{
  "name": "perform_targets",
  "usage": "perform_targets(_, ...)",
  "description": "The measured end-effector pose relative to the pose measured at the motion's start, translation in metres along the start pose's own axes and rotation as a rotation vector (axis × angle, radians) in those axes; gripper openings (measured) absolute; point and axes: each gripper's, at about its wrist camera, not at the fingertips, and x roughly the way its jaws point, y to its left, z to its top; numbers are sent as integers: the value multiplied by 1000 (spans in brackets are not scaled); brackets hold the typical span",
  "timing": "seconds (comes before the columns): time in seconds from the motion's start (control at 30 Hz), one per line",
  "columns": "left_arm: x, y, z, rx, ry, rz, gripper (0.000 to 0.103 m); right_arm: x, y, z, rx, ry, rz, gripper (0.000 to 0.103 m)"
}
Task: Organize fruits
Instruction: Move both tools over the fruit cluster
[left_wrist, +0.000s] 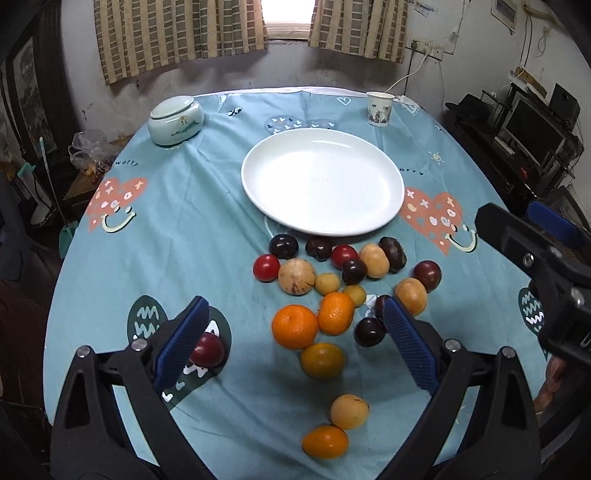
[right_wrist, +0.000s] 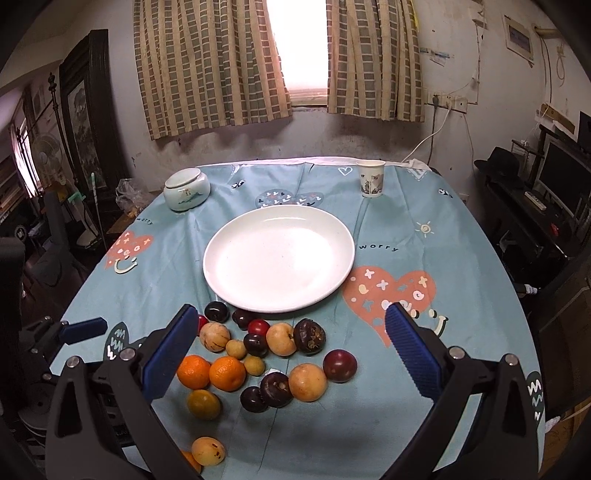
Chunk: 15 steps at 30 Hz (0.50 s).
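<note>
Both hand-held grippers hang over the near edge of the table (left_wrist: 110, 229) with their jaws spread wide and nothing between them. Left hand-held gripper (left_wrist: 295, 347) sits low and close over the near end of the fruit scatter: a yellow-orange fruit (left_wrist: 322, 360) lies almost dead centre between its blue pads, with two oranges (left_wrist: 294, 326) just beyond it, touching each other. A dark red plum (left_wrist: 207, 349) sits apart from the rest, right beside the left pad, and a dark plum (left_wrist: 369, 331) lies just inside the right pad. Right hand-held gripper (right_wrist: 291, 358) is held higher and further back, and the main cluster lies ahead of it and slightly to its left, a tan round fruit (right_wrist: 307, 382) and a dark one (right_wrist: 276, 389) touching near its centre line.

Round fruit has no long axis to line up on, so any closing direction should serve. By my reading the left one is nearer to a grasp, the yellow-orange fruit being straight ahead and below.

Beyond the whole scatter lies the white plate (left_wrist: 369, 221), bare, its near rim just past the farthest plums. Any carry runs straight forward, away from the person. A lidded jar (left_wrist: 175, 123) and a paper cup (left_wrist: 379, 109) stand well behind, clear of that path.
</note>
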Motion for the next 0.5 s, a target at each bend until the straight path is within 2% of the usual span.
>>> perform_targets(0.2, 0, -1, -5, 1, 20, -63, 99, -7, -11, 5, 99, -31, 97, 102)
perform_targets(0.3, -3, -4, -6, 15, 9, -72, 100, -10, -19, 11, 128, -44, 89, 102)
perform_targets(0.5, -1, -9, -6, 61, 22, 19, 100, -5, -34, 9, 177, 2, 78, 102)
